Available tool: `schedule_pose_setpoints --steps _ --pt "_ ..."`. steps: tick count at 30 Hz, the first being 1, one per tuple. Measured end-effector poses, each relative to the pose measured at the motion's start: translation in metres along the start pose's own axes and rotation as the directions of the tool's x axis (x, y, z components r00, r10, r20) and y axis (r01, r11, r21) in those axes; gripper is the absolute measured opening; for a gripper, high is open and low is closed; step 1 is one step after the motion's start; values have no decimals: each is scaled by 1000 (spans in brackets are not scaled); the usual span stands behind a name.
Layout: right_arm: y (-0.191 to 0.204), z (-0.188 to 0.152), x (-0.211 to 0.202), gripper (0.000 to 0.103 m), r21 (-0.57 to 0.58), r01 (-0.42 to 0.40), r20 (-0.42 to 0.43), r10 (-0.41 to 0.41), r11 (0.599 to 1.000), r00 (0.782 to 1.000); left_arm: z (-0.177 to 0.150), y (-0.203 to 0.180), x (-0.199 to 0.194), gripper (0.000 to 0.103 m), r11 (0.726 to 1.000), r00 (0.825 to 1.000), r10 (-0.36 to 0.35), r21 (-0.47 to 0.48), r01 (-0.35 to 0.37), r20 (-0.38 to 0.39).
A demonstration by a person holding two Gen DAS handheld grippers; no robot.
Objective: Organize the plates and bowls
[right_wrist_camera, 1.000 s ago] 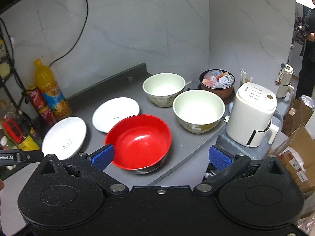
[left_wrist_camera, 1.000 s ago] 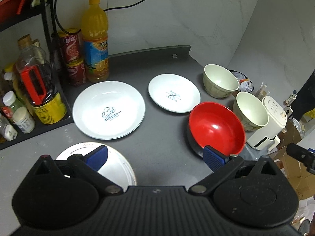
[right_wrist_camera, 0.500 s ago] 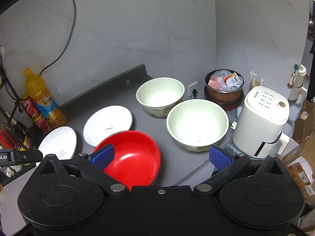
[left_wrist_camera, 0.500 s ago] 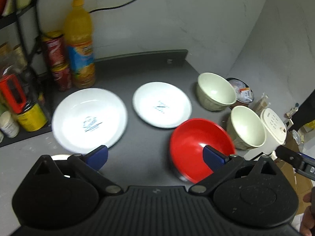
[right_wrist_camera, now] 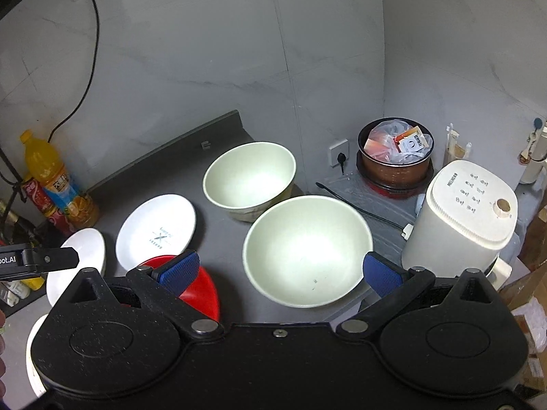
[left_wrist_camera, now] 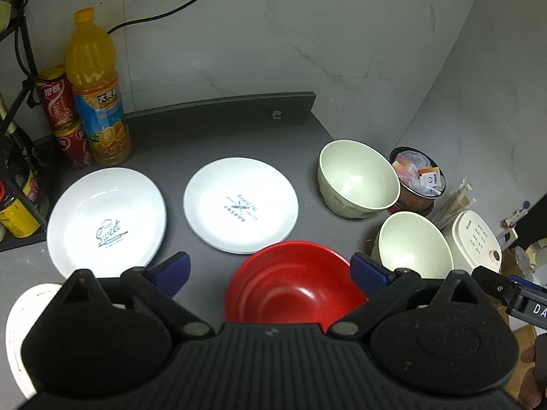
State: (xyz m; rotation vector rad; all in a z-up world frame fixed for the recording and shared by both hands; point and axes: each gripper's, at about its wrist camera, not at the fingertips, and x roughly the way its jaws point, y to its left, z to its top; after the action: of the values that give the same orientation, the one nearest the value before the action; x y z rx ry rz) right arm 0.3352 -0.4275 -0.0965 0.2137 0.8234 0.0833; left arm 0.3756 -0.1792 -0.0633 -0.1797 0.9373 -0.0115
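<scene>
Left claw (left_wrist_camera: 270,268) released, blue pads wide apart, nothing between them; hangs above the red bowl (left_wrist_camera: 294,287) at lower centre of the left view. Right claw (right_wrist_camera: 280,271) likewise released and empty, poised over the near cream bowl (right_wrist_camera: 307,249) at centre of the right view. Second cream bowl (right_wrist_camera: 249,179) just behind it, apart. On the grey bench (left_wrist_camera: 212,136): "Sweet" plate (left_wrist_camera: 106,220) at left, "Bakery" plate (left_wrist_camera: 241,209) at centre, apart from each other. Third white plate (left_wrist_camera: 17,324) at lower left edge, mostly hidden. Orange bottle (left_wrist_camera: 97,89) upper left.
</scene>
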Motion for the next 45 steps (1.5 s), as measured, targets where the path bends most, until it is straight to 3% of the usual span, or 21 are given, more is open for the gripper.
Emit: schedule_pose_setpoints --steps 10,19,25,27,32,35,40,45 --pt "-42 22 29 103 -44 -7 -48 5 999 999 6 -46 31 98 1000 1000 18 -22 -18 -21" --pt "-69 28 60 102 -66 -15 -89 9 998 996 7 -80 65 84 1000 997 21 -16 -22 -72" --pt "-84 29 88 85 -61 -17 -142 8 998 990 9 -102 95 66 1000 992 -22 -17 20 -123" --pt "-88 27 97 82 -49 -19 -172 10 999 985 10 -107 109 52 999 987 -27 -33 22 -156" --pt "-96 20 117 65 -11 -20 -250 17 1000 968 9 -120 136 41 997 978 -58 -60 47 -202" --pt "-99 16 125 64 -4 -19 -270 17 1000 963 9 -129 146 39 997 974 -65 -53 55 -219" --pt "-105 10 139 57 14 -7 -307 11 1000 952 7 -143 172 38 1000 970 -4 21 9 -243" --pt "-107 4 152 54 24 -5 -342 13 1000 939 5 -149 198 30 999 954 13 43 0 -299"
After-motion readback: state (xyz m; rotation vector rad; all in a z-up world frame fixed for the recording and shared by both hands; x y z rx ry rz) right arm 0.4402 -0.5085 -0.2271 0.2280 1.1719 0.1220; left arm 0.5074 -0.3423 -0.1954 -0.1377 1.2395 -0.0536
